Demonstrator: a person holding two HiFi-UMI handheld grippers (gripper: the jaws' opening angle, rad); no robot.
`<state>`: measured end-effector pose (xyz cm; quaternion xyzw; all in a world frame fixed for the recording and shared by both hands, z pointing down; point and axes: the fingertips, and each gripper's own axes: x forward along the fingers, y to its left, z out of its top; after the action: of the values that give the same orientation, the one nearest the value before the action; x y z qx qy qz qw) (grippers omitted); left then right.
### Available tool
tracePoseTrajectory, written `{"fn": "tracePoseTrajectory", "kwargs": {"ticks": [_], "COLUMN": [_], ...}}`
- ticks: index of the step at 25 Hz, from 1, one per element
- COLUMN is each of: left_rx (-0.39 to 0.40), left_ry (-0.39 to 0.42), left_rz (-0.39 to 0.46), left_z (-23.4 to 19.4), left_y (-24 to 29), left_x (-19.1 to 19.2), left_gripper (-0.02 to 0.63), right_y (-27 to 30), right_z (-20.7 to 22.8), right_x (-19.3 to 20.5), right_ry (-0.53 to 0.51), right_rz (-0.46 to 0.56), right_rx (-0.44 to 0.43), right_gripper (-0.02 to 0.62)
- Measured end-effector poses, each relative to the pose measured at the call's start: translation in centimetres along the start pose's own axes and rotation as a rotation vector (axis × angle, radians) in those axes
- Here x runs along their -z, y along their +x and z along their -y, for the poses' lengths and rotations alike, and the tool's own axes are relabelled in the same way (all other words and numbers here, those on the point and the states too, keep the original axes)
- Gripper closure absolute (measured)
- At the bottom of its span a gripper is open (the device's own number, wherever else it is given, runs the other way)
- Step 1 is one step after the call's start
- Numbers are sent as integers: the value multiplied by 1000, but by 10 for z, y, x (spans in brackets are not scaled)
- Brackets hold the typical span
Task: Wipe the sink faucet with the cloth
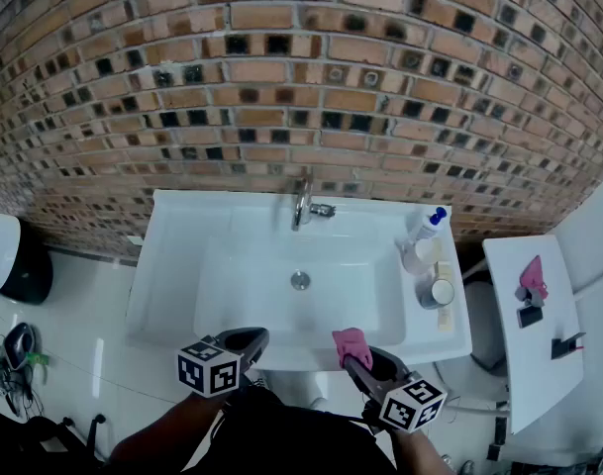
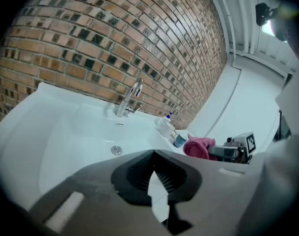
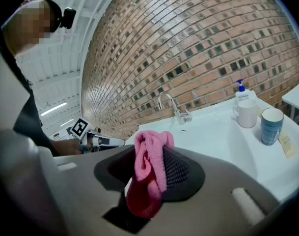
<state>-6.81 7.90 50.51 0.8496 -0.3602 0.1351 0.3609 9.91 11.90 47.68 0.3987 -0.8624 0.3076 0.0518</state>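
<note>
The right gripper's jaws pinch the pink cloth, its long axis along them, pointing at the faucet. The left gripper's jaws meet, empty.

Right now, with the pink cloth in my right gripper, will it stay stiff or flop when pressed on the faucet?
Probably floppy: the pink cloth droops in bunched folds from the right gripper, whose jaws are shut on it. It looks light and will likely drape around the faucet.
</note>
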Motion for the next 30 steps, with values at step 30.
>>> {"fn": "tracePoseTrajectory", "kwargs": {"ticks": [30], "left_rx": [133], "left_ry": [49], "left_rz": [-66], "left_z": [-97], "left_y": [6], "left_x": [-54], "left_gripper": [600], "right_y": [93], "right_z": [2], "right_x": [-41], "right_ry": [34], "right_rz": [83], "right_rx": [193], "right_gripper": [443]}}
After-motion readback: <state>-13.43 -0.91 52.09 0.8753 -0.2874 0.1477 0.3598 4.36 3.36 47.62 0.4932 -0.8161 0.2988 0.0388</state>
